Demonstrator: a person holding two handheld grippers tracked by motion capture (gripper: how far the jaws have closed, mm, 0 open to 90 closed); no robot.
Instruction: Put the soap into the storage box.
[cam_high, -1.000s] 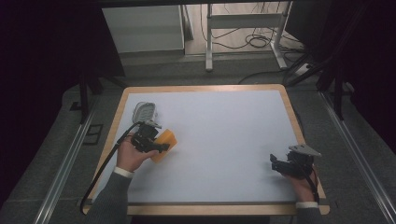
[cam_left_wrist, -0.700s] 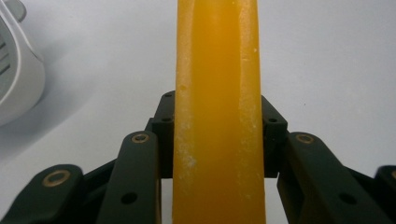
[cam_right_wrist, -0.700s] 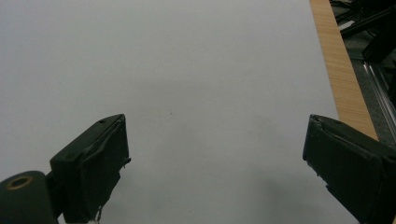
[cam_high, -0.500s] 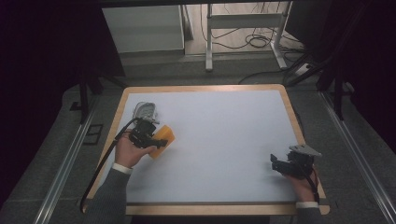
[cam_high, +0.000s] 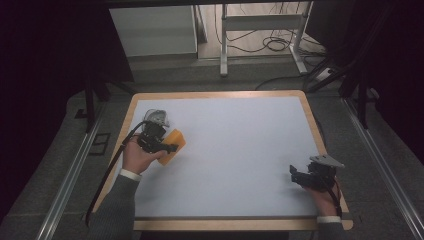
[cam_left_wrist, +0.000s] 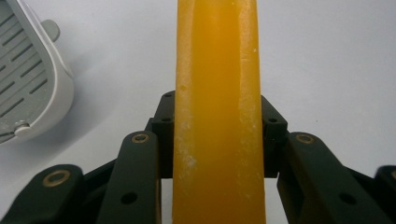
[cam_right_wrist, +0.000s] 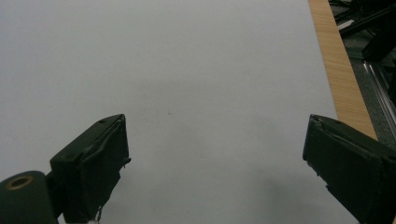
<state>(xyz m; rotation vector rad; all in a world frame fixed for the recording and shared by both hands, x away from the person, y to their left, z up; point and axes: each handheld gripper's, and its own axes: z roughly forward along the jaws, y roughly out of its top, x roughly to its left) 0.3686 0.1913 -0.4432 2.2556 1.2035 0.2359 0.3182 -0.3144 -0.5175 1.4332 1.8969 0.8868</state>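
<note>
soap dish: grey-white slotted dish at the table's far-left, just beside the left gripper; slots and pale rim visible in the left gripper view.
left gripper: jaws clamped on the orange block, one black pad pressed on each long side.
orange block: held edge-on between the pads, runs up the middle of the left gripper view, sticks out past the fingertips, over the white table top. Whitish scuffs on its faces.
right gripper: near-right corner by the wooden edge, jaws wide apart, nothing between them.
writing: none legible on block, dish or grippers.
</note>
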